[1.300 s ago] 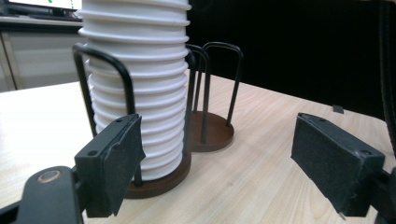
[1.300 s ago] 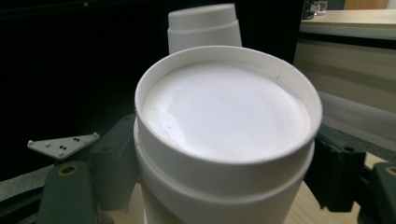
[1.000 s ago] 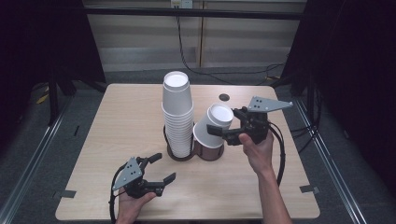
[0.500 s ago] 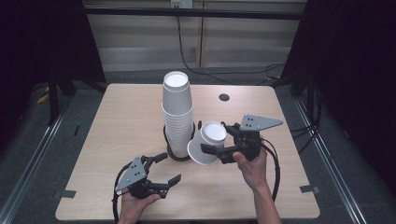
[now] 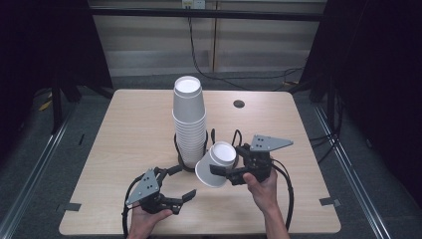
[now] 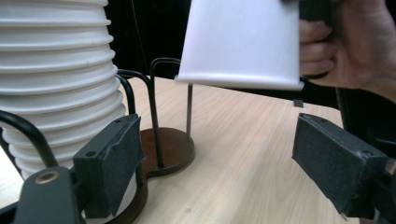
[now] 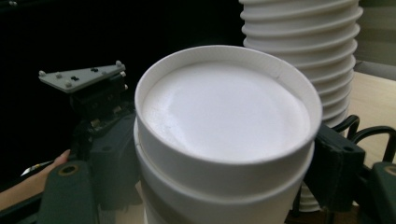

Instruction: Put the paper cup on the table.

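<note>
A white paper cup [image 5: 215,164] is pinched by the right tool [image 5: 226,175] and held tilted above the counter [image 5: 124,134], base-end up and mouth down toward the left, just right of the tall stack [image 5: 189,119] of upside-down cups. In the right gripper view the held piece is seen to be two nested cups [image 7: 224,140], a second rim showing just under the top one, with a jaw pressed to each side; the flat recessed base is turned to the camera. The stack stands on a dark holder [image 5: 185,164] with a round brown base and black wire uprights. The left tool [image 5: 180,184] is held low over the counter's near side, jaws spread wide with nothing between them. In the left gripper view the holder [image 6: 168,149] is shown to have a second round base beside the stack [image 6: 56,79], bare but for its thin uprights, and the cup [image 6: 243,42] is seen hanging above it, clear of the wood, with the right hand [image 6: 355,46] gripping behind. A dark round hole [image 5: 239,103] is seen in the counter's far side.
</note>
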A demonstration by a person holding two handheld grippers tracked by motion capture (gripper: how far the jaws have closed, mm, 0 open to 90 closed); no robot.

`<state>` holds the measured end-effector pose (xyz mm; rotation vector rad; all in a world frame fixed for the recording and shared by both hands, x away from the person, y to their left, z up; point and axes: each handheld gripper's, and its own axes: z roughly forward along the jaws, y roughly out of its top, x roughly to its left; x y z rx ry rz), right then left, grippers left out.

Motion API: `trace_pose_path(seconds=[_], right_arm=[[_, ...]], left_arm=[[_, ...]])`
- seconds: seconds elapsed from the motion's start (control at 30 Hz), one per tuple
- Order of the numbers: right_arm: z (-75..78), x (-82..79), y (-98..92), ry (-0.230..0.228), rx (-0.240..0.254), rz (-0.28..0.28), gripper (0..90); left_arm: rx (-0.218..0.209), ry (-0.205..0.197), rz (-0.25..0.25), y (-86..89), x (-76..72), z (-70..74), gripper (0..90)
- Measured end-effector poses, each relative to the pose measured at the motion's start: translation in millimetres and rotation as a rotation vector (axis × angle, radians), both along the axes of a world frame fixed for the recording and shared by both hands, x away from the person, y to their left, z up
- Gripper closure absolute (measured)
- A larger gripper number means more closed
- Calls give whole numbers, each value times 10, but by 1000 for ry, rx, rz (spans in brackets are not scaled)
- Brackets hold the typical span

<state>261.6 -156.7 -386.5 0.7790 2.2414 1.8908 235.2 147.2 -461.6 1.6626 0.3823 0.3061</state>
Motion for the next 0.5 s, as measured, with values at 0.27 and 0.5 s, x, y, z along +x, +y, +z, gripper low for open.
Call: trace_pose_path(seconds=[0.27,0.5], right_arm=[[-128,2,98,20,-12,34,225],[-199,-5,169,34,-2,58,225]], left_arm=[[1,-14,-31,-74,10,50,156],[-14,-10,-51,-115,-4,64,156]])
